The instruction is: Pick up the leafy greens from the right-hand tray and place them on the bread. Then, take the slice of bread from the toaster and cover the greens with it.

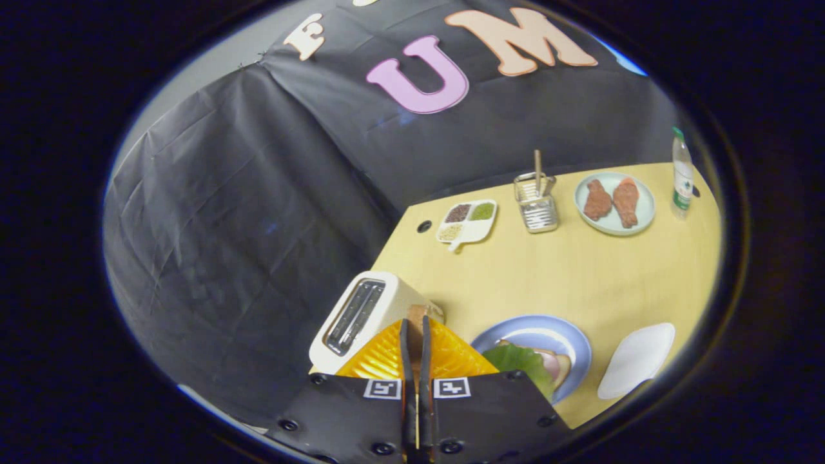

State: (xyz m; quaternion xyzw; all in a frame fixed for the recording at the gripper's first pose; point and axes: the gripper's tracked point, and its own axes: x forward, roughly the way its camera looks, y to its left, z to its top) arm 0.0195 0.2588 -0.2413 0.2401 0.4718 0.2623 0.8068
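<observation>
Bread slice (416, 316) stands upright, pinched thin between my gripper (416, 328), whose two fingers are almost together and press on it from both sides. Just beside it on the left I see the toaster (361, 316), its slots facing up. To the right, on the wooden table (567, 277), a blue plate (567, 338) carries the leafy greens (519, 361) lying over another bread slice (559, 367). A white tray (635, 361) sits further right. Well beyond lie a seed dish (467, 222), a utensil holder (536, 203), a plate of meat (614, 203) and a bottle (682, 171).
</observation>
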